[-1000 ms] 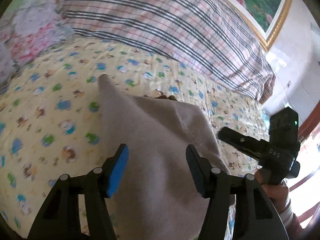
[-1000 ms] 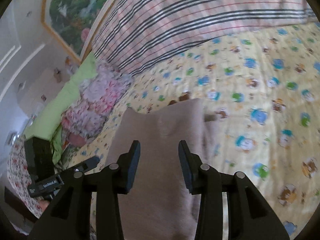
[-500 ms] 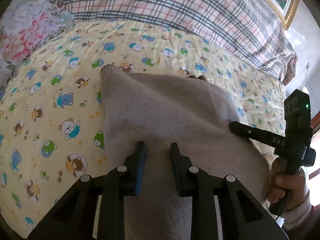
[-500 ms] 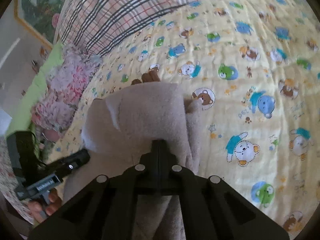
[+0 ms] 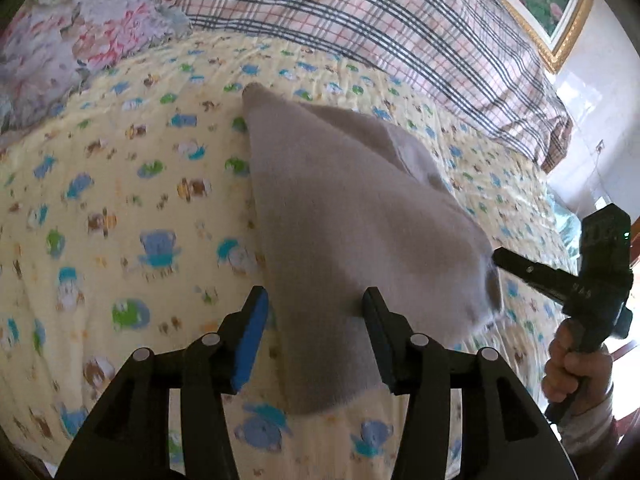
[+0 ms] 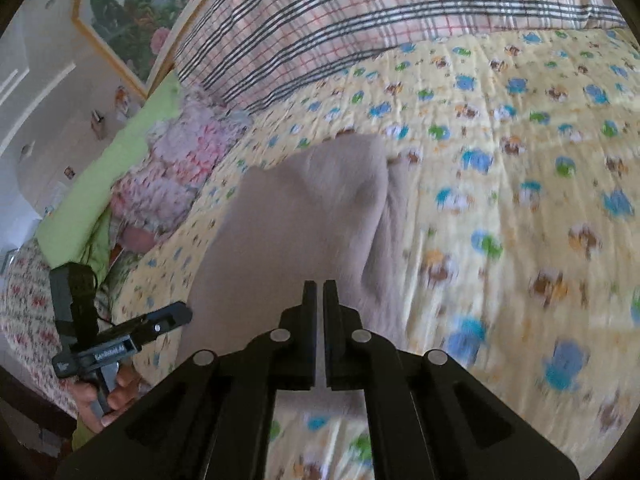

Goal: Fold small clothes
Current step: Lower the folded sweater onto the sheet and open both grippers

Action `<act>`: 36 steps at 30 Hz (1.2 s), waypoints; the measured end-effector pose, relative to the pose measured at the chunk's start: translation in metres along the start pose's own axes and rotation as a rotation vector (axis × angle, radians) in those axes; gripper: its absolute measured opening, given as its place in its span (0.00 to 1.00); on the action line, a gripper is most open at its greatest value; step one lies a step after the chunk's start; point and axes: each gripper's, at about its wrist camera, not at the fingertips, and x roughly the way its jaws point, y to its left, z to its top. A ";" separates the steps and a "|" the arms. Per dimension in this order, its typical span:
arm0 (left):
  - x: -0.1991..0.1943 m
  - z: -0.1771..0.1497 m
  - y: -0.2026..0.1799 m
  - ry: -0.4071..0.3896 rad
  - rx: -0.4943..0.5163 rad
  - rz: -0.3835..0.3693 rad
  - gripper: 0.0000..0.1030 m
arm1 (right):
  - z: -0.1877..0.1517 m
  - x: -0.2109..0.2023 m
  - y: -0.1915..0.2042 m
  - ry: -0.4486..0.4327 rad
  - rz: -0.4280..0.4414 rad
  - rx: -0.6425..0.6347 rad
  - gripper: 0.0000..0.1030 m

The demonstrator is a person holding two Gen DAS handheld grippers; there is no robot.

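With your left gripper spread wide over the fuzzy beige garment and your right gripper nearly closed, apparently holding nothing, regrip its near edge before folding.

Counts: 1 beige garment, only clothing item in view. 2 grippers: left gripper, right gripper, w/ 2 fingers each. 2 hands on the handles, 1 per view: right hand, left hand. 1 yellow bear-print sheet. 1 plaid pillow. 1 floral blanket. 1 green cloth. 1 framed picture.
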 end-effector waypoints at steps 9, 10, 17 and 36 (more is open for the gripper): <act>0.016 -0.032 -0.003 0.044 0.086 0.090 0.52 | -0.039 0.012 -0.016 0.080 -0.120 -0.017 0.03; 0.021 -0.037 0.000 0.053 0.071 0.094 0.54 | -0.041 0.013 -0.018 0.080 -0.124 -0.024 0.03; 0.022 -0.043 0.004 0.025 0.060 0.080 0.57 | -0.048 0.012 -0.015 0.091 -0.179 -0.075 0.02; -0.019 -0.074 -0.008 -0.066 0.055 0.137 0.74 | -0.079 -0.033 -0.001 0.004 -0.175 -0.046 0.04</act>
